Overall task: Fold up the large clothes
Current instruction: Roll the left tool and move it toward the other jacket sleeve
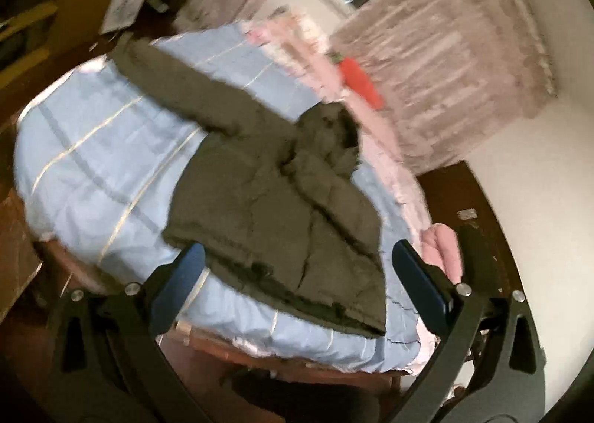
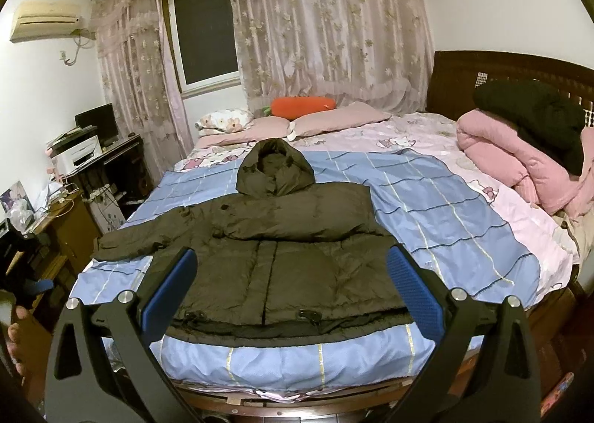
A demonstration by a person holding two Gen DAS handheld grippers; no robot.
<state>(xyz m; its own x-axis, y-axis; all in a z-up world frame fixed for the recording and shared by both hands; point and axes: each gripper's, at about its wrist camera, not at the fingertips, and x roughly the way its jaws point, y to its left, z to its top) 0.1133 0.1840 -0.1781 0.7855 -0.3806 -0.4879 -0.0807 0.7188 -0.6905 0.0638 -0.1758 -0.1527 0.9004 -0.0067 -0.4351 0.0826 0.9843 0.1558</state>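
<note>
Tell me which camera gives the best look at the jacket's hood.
The right wrist view: sharp and head-on, the hood lies open above the jacket toward the pillows. The left wrist view shows the hood motion-blurred and from the side, so little detail.

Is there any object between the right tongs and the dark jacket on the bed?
Nothing visible. The right tongs are open, and the jacket lies flat on the blue cover directly ahead.

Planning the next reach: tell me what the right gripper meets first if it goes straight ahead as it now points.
Most likely the dark hooded jacket lying flat on the blue checked bedspread. The right gripper, jaws open, frames the jacket's lower front; depth is unclear, but nothing shows in between.
</note>
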